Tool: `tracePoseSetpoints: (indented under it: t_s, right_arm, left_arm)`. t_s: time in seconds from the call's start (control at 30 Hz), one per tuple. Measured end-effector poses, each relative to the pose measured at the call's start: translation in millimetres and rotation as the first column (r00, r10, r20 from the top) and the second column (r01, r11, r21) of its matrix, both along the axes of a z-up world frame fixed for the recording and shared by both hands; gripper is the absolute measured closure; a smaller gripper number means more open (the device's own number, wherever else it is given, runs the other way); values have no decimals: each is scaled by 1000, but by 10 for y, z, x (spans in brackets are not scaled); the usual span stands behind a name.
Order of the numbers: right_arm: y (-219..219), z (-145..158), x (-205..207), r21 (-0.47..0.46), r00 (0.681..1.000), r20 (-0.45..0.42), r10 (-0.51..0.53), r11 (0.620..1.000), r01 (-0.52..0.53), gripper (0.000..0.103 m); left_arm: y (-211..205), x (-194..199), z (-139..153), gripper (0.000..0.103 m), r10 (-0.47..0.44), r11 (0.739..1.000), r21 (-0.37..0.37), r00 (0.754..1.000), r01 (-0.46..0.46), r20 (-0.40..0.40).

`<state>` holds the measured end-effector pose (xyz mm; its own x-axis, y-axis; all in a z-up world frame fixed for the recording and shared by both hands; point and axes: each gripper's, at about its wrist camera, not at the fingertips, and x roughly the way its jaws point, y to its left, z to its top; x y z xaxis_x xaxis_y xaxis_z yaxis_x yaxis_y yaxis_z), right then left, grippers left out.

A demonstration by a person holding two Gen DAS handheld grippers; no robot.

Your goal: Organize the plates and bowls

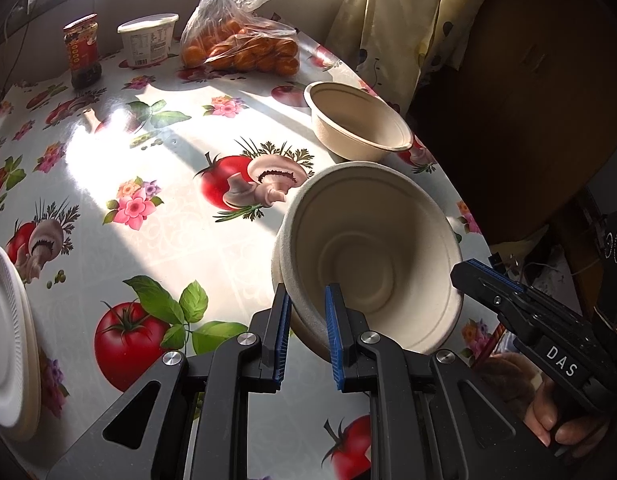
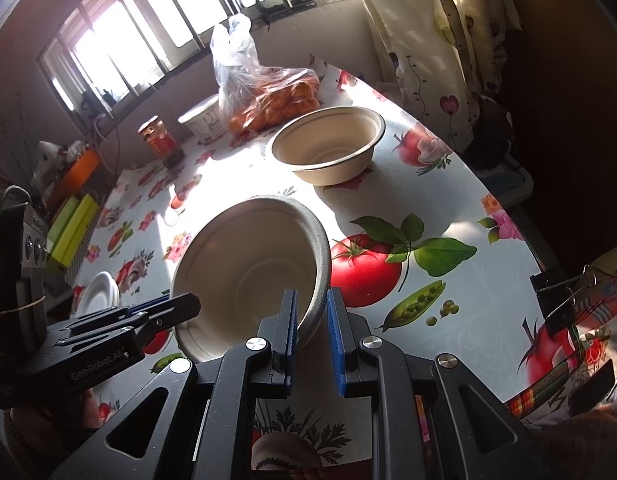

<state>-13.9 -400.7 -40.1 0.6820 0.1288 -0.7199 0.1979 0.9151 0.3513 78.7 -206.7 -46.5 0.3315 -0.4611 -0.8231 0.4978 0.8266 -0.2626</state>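
kid one: bowl (image 1: 372, 260) is up off the surface (image 1: 156, 208), tipped on its side. left tongs (image 1: 306, 332) straddle its rim, one pad inside, one outside. right tongs (image 2: 312, 334) do the same on the other side. i can't tell if either pinches tight.

kid two: it looks like thin paper, so light and a bit bendy. hold the rim, but don't squash it.

kid one: second bowl (image 1: 358, 122) sits ahead of the left tongs, near the surface edge.

kid two: left view shows white plates (image 1: 6, 336) far to the left. right view shows the window and a clip by the edge.
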Motion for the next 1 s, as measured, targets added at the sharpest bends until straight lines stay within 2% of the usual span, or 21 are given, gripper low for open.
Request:
tracePoseSetpoints:
  t_s: [0.73,0.83,1.0]
  right_arm:
    - [1,-26,13,-3,1000,-5,-1,1000,1,87]
    - [-1,-32,18,-4,1000,-5,-1,1000,1,87]
    - [0,-32,19,-3,1000,-6,-1,1000,1,86]
  left_arm:
    - [-3,4,-1,83,2,1000,14,1000,-2,8]
    - [-12,7,-5,79,-1,1000,16,1000,1,9]
    - [-6,9,-2,78,1,1000,19,1000,-1,8]
